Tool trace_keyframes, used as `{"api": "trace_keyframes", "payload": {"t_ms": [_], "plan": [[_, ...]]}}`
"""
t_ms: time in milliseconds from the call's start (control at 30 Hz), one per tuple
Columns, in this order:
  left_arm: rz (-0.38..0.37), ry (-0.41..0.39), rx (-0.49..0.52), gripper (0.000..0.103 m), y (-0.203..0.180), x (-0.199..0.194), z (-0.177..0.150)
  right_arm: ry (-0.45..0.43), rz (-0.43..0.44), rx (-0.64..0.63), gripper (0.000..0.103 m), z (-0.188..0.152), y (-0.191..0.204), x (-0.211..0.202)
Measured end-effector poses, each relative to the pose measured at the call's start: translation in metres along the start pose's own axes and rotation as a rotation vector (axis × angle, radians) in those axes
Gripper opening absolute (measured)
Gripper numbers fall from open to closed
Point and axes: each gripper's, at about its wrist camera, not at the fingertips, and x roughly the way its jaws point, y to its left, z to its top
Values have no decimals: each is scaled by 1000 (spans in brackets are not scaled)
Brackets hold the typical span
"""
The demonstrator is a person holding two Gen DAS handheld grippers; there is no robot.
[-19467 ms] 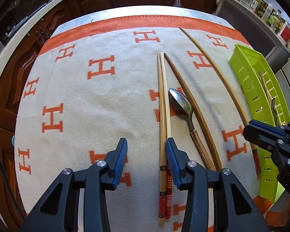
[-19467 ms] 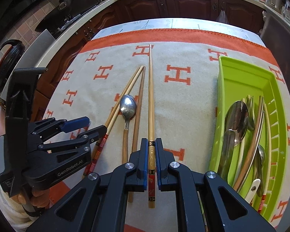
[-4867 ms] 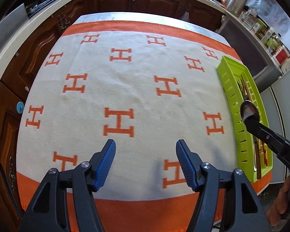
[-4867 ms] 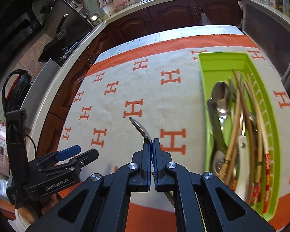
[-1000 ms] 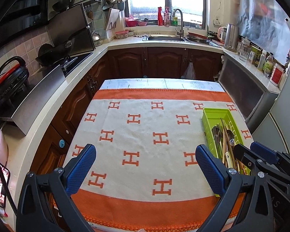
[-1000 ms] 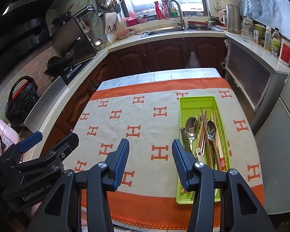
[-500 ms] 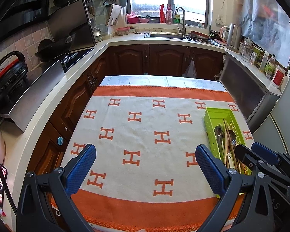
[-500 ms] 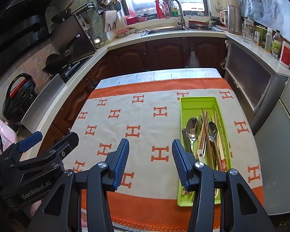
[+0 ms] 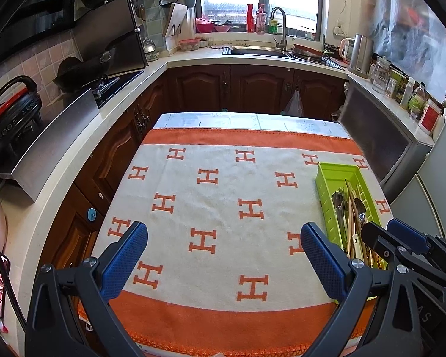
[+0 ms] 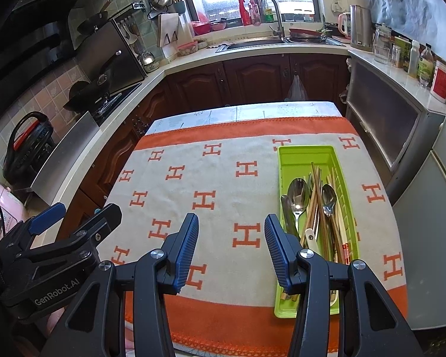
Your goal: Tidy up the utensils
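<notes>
Both grippers are hanging over the bench w/ nothing held: left gripper [image 9: 223,238] gaping wide, right gripper [image 10: 231,229] standing open. Green tray [image 10: 303,154] is sitting at the cloth's [image 10: 208,178] right side, spoons [image 10: 297,190] & chopsticks [image 10: 315,196] lying inside; nothing's blocking it.

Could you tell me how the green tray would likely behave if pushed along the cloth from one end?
The green tray looks like thin plastic, so probably light and slightly flexible. On the towelling cloth it would likely drag, not glide. The loose spoons and chopsticks inside would probably rattle or shift.
</notes>
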Motion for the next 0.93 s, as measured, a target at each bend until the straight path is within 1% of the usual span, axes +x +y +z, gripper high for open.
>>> {"api": "trace_keyframes", "payload": {"t_ms": [700, 933], "plan": [[0, 11, -1, 102, 2, 5, -4, 3, -1, 0, 47, 0, 0, 1], [1, 17, -4, 102, 2, 6, -6, 10, -2, 3, 47, -11, -4, 8]]}}
